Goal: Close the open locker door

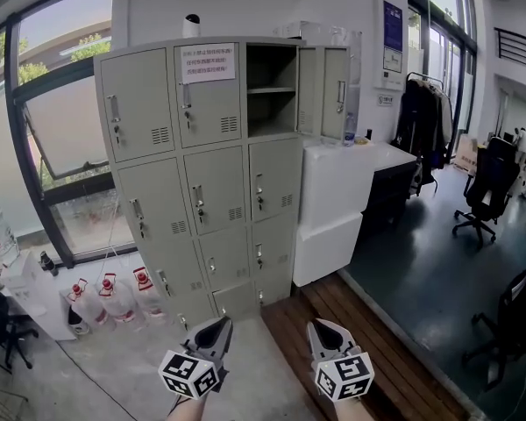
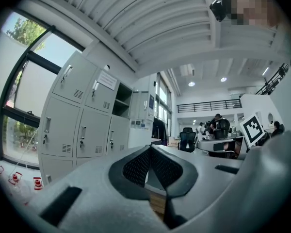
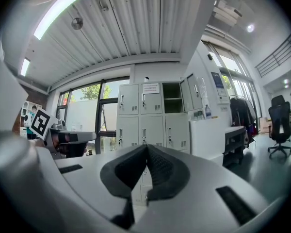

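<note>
A grey locker cabinet (image 1: 202,174) stands ahead of me, some way off. Its top right compartment (image 1: 271,90) is open and looks empty, with one shelf inside. That compartment's door (image 1: 325,92) is swung out to the right. Low in the head view, well short of the cabinet, my left gripper (image 1: 221,323) and my right gripper (image 1: 320,324) are both shut with nothing in them. In the left gripper view the closed left gripper (image 2: 150,148) points past the locker (image 2: 82,125). The right gripper (image 3: 146,147) faces the cabinet, where the open door (image 3: 191,95) shows.
A white counter unit (image 1: 342,200) stands against the locker's right side, below the open door. Several water bottles (image 1: 114,301) lie on the floor at the left by the window. A coat rack (image 1: 430,121) and an office chair (image 1: 486,191) are further right.
</note>
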A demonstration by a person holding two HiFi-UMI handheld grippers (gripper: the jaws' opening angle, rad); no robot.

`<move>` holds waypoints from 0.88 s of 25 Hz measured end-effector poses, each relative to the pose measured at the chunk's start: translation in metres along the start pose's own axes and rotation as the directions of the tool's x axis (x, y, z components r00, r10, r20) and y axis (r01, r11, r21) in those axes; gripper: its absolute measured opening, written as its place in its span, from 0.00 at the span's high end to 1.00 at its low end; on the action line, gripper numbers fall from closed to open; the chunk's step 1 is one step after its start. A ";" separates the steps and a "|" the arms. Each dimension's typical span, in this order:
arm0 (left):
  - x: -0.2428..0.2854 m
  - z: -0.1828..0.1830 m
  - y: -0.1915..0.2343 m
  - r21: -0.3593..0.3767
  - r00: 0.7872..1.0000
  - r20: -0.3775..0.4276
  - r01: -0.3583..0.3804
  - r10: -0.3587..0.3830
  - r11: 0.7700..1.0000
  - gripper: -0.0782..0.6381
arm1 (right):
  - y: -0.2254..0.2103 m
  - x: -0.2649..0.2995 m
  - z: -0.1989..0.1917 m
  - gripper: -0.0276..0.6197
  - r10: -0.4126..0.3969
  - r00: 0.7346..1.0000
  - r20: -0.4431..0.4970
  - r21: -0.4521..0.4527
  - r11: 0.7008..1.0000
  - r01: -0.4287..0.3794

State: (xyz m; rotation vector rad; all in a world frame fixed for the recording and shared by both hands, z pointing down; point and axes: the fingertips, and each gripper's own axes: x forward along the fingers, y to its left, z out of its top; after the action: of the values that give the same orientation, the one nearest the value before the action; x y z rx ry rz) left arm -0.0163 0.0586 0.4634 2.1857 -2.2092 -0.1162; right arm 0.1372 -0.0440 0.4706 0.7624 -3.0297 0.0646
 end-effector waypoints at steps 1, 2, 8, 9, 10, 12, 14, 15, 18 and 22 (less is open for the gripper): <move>0.008 0.000 0.003 0.000 1.000 0.000 0.001 -0.001 1.000 0.88 | -0.005 0.005 0.000 0.94 -0.001 1.000 0.001 0.003 1.000 0.001; 0.016 -0.001 0.008 -0.001 1.000 0.001 0.004 -0.004 1.000 0.88 | -0.009 0.011 -0.001 0.94 -0.004 1.000 0.002 0.005 1.000 0.004; 0.076 -0.005 0.050 -0.004 0.999 0.010 0.045 -0.045 0.999 0.88 | -0.040 0.068 -0.004 0.94 -0.048 0.999 -0.008 -0.012 0.999 0.048; 0.088 -0.006 0.062 -0.005 0.999 0.010 0.053 -0.053 0.999 0.88 | -0.046 0.083 -0.004 0.94 -0.061 0.998 -0.008 -0.011 0.998 0.061; 0.100 -0.007 0.076 -0.005 0.998 0.010 0.060 -0.060 0.998 0.88 | -0.051 0.098 -0.004 0.94 -0.073 0.997 -0.009 -0.009 0.997 0.073; 0.126 -0.005 0.107 -0.010 0.997 0.011 0.073 -0.073 0.997 0.88 | -0.059 0.132 -0.003 0.94 -0.096 0.995 -0.012 -0.005 0.995 0.096; 0.154 0.001 0.141 -0.011 0.996 0.011 0.093 -0.093 0.996 0.88 | -0.065 0.169 0.001 0.94 -0.117 0.993 -0.013 -0.006 0.993 0.117; 0.168 0.005 0.157 -0.006 0.995 0.011 0.104 -0.104 0.995 0.88 | -0.067 0.188 0.004 0.94 -0.127 0.992 -0.012 -0.006 0.992 0.127; 0.206 0.018 0.203 0.007 0.991 0.011 0.135 -0.135 0.991 0.88 | -0.075 0.245 0.015 0.94 -0.159 0.987 -0.004 -0.001 0.987 0.159; 0.248 0.024 0.256 0.006 0.987 0.004 0.159 -0.159 0.987 0.88 | -0.089 0.307 0.028 0.94 -0.195 0.981 0.012 0.000 0.981 0.195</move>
State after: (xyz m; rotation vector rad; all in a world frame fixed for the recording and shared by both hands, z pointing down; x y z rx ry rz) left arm -0.2761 -0.1862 0.4515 2.3652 -2.0368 -0.1191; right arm -0.0909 -0.2686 0.4542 1.0576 -2.9473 0.0557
